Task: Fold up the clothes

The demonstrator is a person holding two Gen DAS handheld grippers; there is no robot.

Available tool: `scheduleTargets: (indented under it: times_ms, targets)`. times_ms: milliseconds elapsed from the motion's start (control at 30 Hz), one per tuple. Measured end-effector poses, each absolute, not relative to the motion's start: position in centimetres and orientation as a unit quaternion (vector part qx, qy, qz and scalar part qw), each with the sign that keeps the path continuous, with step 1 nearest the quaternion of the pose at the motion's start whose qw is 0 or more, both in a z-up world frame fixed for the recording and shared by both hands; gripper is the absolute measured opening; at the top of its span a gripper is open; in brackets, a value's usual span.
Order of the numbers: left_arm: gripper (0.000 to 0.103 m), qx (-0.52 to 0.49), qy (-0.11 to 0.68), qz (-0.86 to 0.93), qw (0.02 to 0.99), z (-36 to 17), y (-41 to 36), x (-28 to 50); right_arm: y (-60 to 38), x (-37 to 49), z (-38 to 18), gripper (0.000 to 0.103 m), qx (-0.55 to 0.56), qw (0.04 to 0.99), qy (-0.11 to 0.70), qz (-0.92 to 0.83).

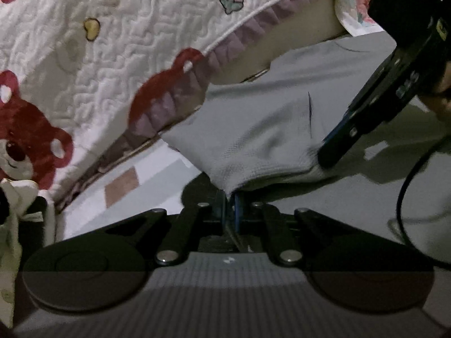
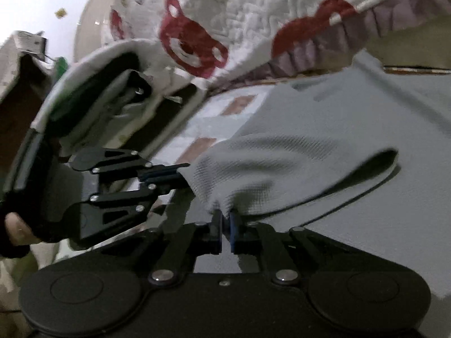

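We see the grey knit garment (image 1: 253,129) rumpled, each corner pinched by the left claw (image 1: 229,197) and right claw (image 2: 225,214); only the right view shows a folded edge.

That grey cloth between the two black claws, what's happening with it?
A person is folding clothes with a hand-held claw in each hand. The left claw is shut on one corner of the grey cloth, and the right claw is shut on its edge a little way along. The pinched edge is raised off the surface, while the rest lies flat beside a white quilt printed with red bears.
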State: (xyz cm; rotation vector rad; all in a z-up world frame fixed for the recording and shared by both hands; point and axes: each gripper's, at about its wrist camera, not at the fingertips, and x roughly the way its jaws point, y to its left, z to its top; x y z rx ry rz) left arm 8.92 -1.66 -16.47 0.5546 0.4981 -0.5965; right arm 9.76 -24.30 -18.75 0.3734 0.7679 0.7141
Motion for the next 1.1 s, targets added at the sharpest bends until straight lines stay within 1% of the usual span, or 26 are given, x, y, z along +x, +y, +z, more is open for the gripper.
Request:
scheduleTargets:
  times_ms: [133, 200, 267, 367, 400, 433, 533, 567, 633, 667, 700, 733, 767, 833, 867, 900, 933, 1000, 1067, 1100]
  targets:
    - [0.006, 0.31, 0.23, -0.293, 0.875, -17.9, -2.3, 7.9, -24.9, 8.8, -18.0, 0.007, 0.156, 0.839, 0.375, 0.362]
    - [0.007, 0.326, 0.233, -0.292, 0.869, -18.6, -2.7, 7.4, -24.8, 8.8, -18.7, 0.007, 0.152, 0.813, 0.405, 0.39]
    - [0.007, 0.315, 0.242, -0.29, 0.871, -18.6, -2.6, 7.5, -24.5, 9.2, -19.4, 0.008, 0.146, 0.806, 0.425, 0.385]
    - [0.007, 0.296, 0.254, -0.282, 0.877, -18.3, -2.1, 8.0, -24.9, 9.6, -19.5, 0.012, 0.162, 0.807, 0.431, 0.37]
    - [0.007, 0.293, 0.257, -0.275, 0.879, -18.2, -1.9, 8.2, -25.0, 9.6, -19.3, 0.019, 0.163, 0.809, 0.429, 0.368]
    - [0.007, 0.289, 0.263, -0.271, 0.88, -18.1, -1.7, 8.3, -25.2, 9.5, -19.2, 0.022, 0.156, 0.812, 0.428, 0.364]
    - [0.008, 0.272, 0.287, -0.268, 0.878, -17.8, -0.7, 8.8, -26.1, 9.3, -18.8, 0.022, 0.143, 0.825, 0.422, 0.347]
    - [0.008, 0.261, 0.3, -0.272, 0.876, -17.6, -0.2, 9.0, -26.9, 9.2, -18.6, 0.022, 0.145, 0.833, 0.415, 0.335]
    - [0.009, 0.225, 0.335, -0.297, 0.865, -16.8, 0.9, 9.5, -30.3, 9.0, -17.9, 0.023, 0.176, 0.877, 0.358, 0.269]
    - [0.01, 0.206, 0.353, -0.308, 0.859, -16.4, 1.5, 9.7, -32.3, 9.0, -17.5, 0.031, 0.194, 0.897, 0.326, 0.227]
    - [0.012, 0.187, 0.37, -0.32, 0.852, -16.0, 2.0, 10.0, -34.8, 9.3, -17.3, 0.035, 0.208, 0.914, 0.301, 0.175]
    - [0.013, 0.163, 0.384, -0.327, 0.848, -15.5, 2.6, 10.3, -37.2, 9.7, -17.1, 0.037, 0.215, 0.928, 0.278, 0.124]
    - [0.014, 0.133, 0.392, -0.326, 0.85, -14.9, 3.3, 11.0, -38.9, 10.7, -16.9, 0.036, 0.187, 0.938, 0.278, 0.094]
    - [0.021, 0.091, 0.394, -0.32, 0.857, -13.5, 3.7, 12.6, -41.3, 13.2, -16.4, 0.036, 0.107, 0.945, 0.301, 0.066]
    - [0.023, 0.078, 0.391, -0.319, 0.86, -12.9, 3.5, 13.6, -41.9, 14.7, -16.2, 0.036, 0.071, 0.945, 0.315, 0.059]
    - [0.028, 0.077, 0.387, -0.319, 0.862, -12.5, 2.9, 14.7, -42.4, 16.2, -16.1, 0.036, 0.034, 0.943, 0.328, 0.052]
    - [0.035, 0.08, 0.387, -0.32, 0.861, -12.3, 1.9, 15.8, -42.5, 17.7, -16.1, 0.038, -0.009, 0.94, 0.339, 0.05]
    - [0.037, 0.107, 0.393, -0.32, 0.855, -12.5, -0.8, 17.9, -42.1, 20.7, -16.2, 0.051, -0.088, 0.931, 0.353, 0.043]
    - [0.035, 0.139, 0.374, -0.314, 0.862, -12.6, -2.9, 19.6, -42.5, 22.8, -16.5, 0.051, -0.071, 0.928, 0.363, 0.047]
    - [0.034, 0.15, 0.36, -0.31, 0.867, -12.6, -3.8, 20.3, -42.8, 23.9, -16.6, 0.054, -0.062, 0.927, 0.368, 0.049]
